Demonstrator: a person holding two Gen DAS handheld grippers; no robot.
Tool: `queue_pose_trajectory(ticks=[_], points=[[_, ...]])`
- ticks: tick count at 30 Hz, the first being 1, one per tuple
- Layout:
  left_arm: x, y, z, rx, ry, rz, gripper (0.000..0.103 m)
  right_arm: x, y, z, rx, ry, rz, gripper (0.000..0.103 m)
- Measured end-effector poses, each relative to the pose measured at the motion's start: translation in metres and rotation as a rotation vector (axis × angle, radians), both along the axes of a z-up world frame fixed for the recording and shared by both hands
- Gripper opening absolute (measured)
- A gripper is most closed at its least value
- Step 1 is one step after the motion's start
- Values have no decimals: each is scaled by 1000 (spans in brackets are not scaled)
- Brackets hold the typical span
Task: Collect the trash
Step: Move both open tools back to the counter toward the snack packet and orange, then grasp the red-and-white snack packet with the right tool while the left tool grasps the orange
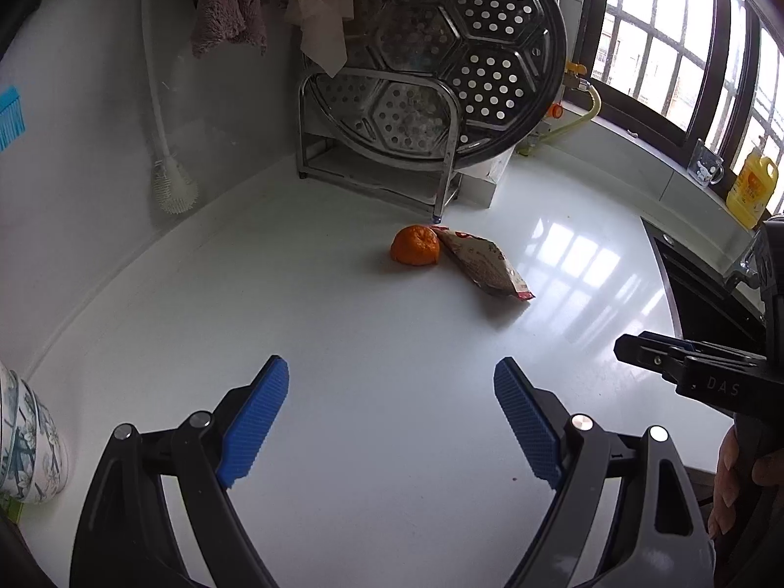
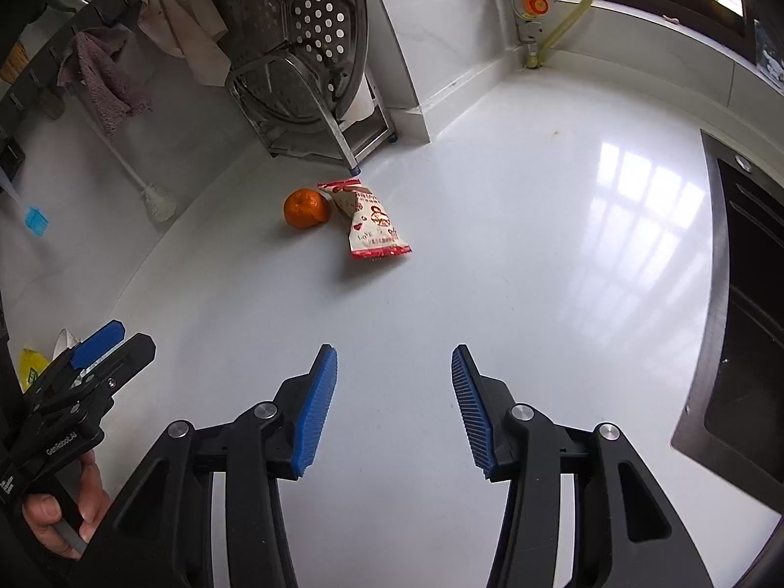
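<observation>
Lying near the back edge of the bench (image 2: 490, 245), an orange (image 2: 305, 208) and wrapper (image 2: 375, 225) are seen touching; the left gripper (image 1: 391, 409) and right gripper (image 2: 394, 404) are held apart, empty.

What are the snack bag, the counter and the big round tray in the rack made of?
Snack bag: looks like thin printed plastic film, glossy, with a crimped, serrated red end seal and creases.
Counter: smooth, glossy white, mirroring the window panes; stone, quartz or solid surface, can't tell which.
Round tray: likely stainless steel, shiny grey with punched holes; the rack holding it looks like the same metal.
</observation>
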State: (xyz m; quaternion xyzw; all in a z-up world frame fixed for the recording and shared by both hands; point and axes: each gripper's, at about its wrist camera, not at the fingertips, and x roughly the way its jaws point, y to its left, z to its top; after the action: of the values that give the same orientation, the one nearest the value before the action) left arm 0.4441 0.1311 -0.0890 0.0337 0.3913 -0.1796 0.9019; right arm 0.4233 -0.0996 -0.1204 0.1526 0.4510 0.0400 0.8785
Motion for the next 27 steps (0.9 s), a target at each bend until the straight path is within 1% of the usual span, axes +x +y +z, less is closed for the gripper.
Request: queue_pose_trajectory(ticks=[2, 5, 10, 13, 18, 22, 23, 24, 25, 27], points=[[13, 2, -2, 6, -7, -7, 84, 23, 4, -3, 19, 3, 12, 49], [28, 4, -7, 12, -4, -21, 84, 54, 6, -8, 61, 8, 2, 49], [39, 9, -19, 9, 4, -14, 84, 90, 13, -12, 0, 9, -4, 49], [46, 7, -24, 6, 16, -15, 84, 107, 17, -17, -35, 20, 7, 53], [53, -2, -27, 1, 15, -34, 84, 126, 21, -33, -55, 57, 18, 53], [62, -9, -31, 0, 17, -46, 84, 131, 24, -41, -99, 60, 30, 53], [64, -10, -33, 0, 23, -50, 85, 132, 25, -43, -111, 58, 32, 46], [67, -12, -35, 0, 27, -53, 85, 132, 25, -44, -117, 60, 38, 31], [70, -14, -36, -2, 30, -56, 85, 132, 25, -44, -119, 59, 41, 27], [77, -19, -39, -5, 34, -61, 85, 129, 23, -43, -124, 40, 38, 27]])
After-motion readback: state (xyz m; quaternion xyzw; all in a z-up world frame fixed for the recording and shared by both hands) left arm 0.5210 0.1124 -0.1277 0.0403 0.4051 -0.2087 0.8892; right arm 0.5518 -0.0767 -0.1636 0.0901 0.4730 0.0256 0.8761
